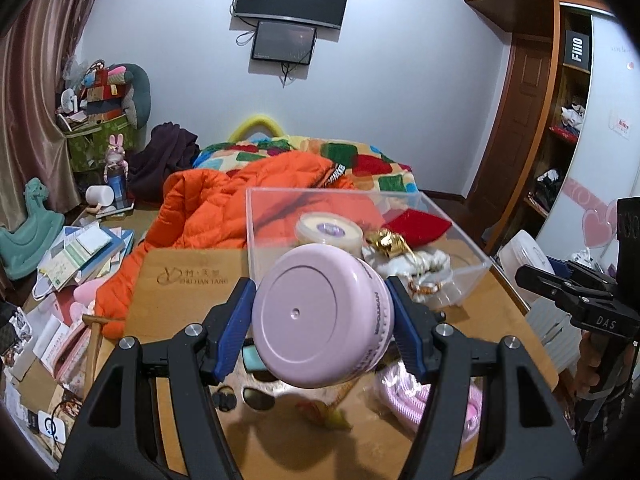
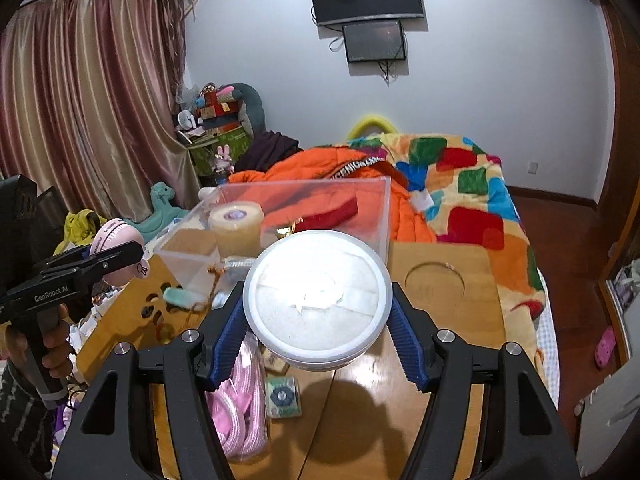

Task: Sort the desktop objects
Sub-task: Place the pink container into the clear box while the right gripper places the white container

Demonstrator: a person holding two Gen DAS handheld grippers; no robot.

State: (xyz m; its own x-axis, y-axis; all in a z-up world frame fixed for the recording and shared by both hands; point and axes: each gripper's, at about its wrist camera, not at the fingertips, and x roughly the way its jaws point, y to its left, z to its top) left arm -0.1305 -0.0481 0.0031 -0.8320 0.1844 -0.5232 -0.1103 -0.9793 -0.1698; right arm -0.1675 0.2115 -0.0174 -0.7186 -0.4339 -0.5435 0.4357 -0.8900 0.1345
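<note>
Now our left gripper (image 1: 322,314) squeezes a smooth pink round jar (image 1: 320,316), held up over the wooden table (image 1: 496,320). Our right gripper (image 2: 316,320) squeezes a round white tub (image 2: 318,300) the same way. Just past both sits a clear plastic box (image 1: 280,216) with a pale tape roll (image 1: 330,232) and a red cloth (image 1: 416,226) inside. Behind the table's far edge lies an orange coat (image 1: 224,200).

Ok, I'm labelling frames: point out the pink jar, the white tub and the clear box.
pink jar (image 1: 320,316), left wrist view, flat round end.
white tub (image 2: 318,300), right wrist view, lid centre.
clear box (image 1: 472,248), left wrist view, right wall.
</note>
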